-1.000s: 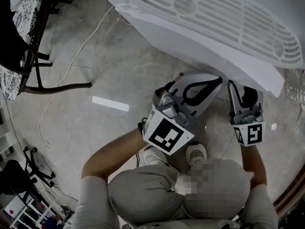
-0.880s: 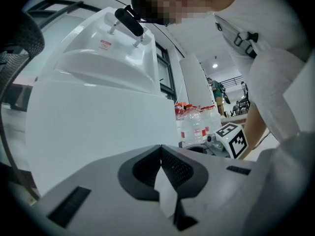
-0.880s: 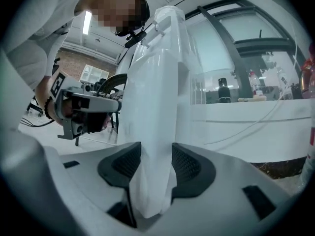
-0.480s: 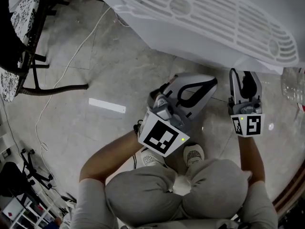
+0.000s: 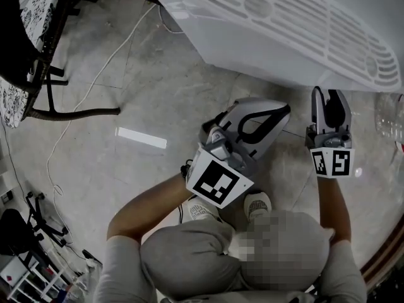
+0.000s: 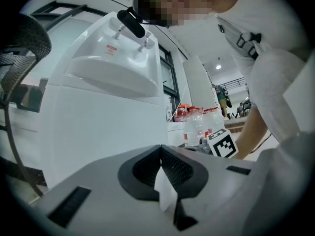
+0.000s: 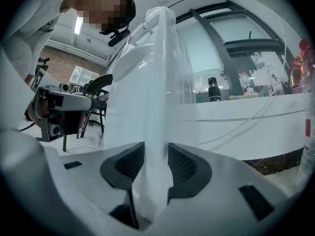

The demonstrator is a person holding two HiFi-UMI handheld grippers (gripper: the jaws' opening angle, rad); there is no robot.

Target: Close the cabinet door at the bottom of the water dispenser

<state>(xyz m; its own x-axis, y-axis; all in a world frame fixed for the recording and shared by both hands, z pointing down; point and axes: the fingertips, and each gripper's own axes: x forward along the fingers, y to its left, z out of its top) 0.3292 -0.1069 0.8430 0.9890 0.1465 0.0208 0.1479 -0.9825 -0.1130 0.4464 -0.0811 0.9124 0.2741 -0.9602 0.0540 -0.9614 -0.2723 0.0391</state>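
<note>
The white water dispenser (image 5: 284,36) fills the top of the head view, seen from above. Its front face (image 5: 265,67) is one flat white band, and no door panel sticks out from it. My right gripper (image 5: 329,95) points level, tips close to that front. Its jaws are closing. In the right gripper view the dispenser's blurred white front edge (image 7: 160,82) runs up through the gap of the right gripper (image 7: 156,149); I cannot tell if the pads touch it. My left gripper (image 5: 285,111) hangs a little back from the front, shut and empty, its pads meeting (image 6: 160,149).
A black chair (image 5: 31,49) stands at the left. A white cable (image 5: 95,87) and a white strip (image 5: 141,137) lie on the stone floor. Plastic water bottles (image 5: 388,115) stand right of the dispenser. The person's knees and shoes are just behind the grippers.
The white door panel that stuck out slantwise toward the grippers has swung back flush with the dispenser. My right gripper followed it forward and its jaws narrowed. The left gripper stayed put.
</note>
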